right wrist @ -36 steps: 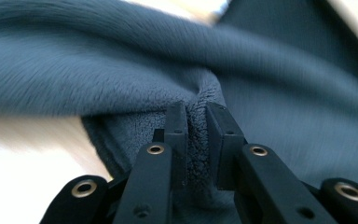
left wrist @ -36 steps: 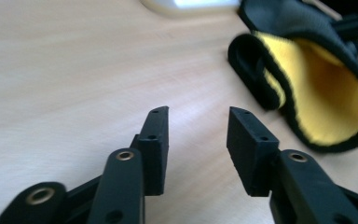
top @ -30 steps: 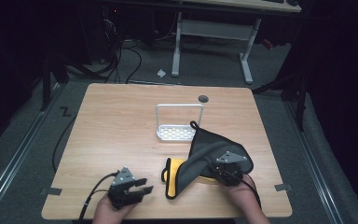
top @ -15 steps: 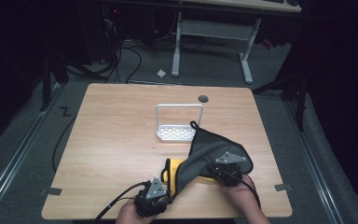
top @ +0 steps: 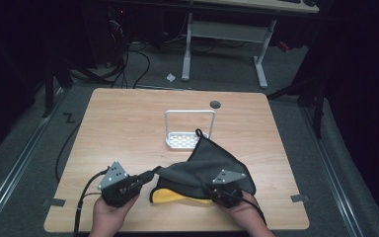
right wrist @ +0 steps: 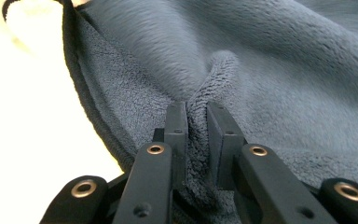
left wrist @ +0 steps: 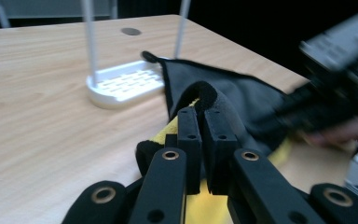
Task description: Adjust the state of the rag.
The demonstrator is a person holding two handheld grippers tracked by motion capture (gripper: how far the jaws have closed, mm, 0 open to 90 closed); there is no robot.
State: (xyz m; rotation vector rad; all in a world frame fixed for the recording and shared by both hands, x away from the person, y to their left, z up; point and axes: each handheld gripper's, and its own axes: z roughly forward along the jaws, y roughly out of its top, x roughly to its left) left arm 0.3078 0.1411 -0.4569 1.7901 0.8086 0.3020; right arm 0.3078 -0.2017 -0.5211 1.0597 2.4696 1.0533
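Since the earlier frames, the left tongs [top: 145, 178] have crossed from the bench's near left edge to the cloth [top: 212, 165] and closed on its left edge; their jaws have just been closing, with the cloth's black hem between them. In the left gripper view that hem bulges above the clenched tips [left wrist: 200, 116], and yellow lining shows below. The person's left hand [top: 109, 217] holds this tool at the near edge of the bench [top: 123, 128].

Beside it, the right tongs [top: 217, 193] are clamped on a pinched fold of the same cloth near its right side. The right gripper view shows the grey pile squeezed between the jaws [right wrist: 196, 116]. The right hand [top: 244, 213] comes in from the bottom of the high view.

Between the two tools the dark grey cloth lies on the near half of the bench, its left edge lifted and its yellow underside [top: 170, 196] exposed at the front.

Farther back, the cloth's far corner with a small loop reaches the white rack [top: 187, 139], a perforated tray with a tall wire hoop, standing mid-bench. Beyond it, a round dark grommet [top: 215, 104] sits near the far edge.
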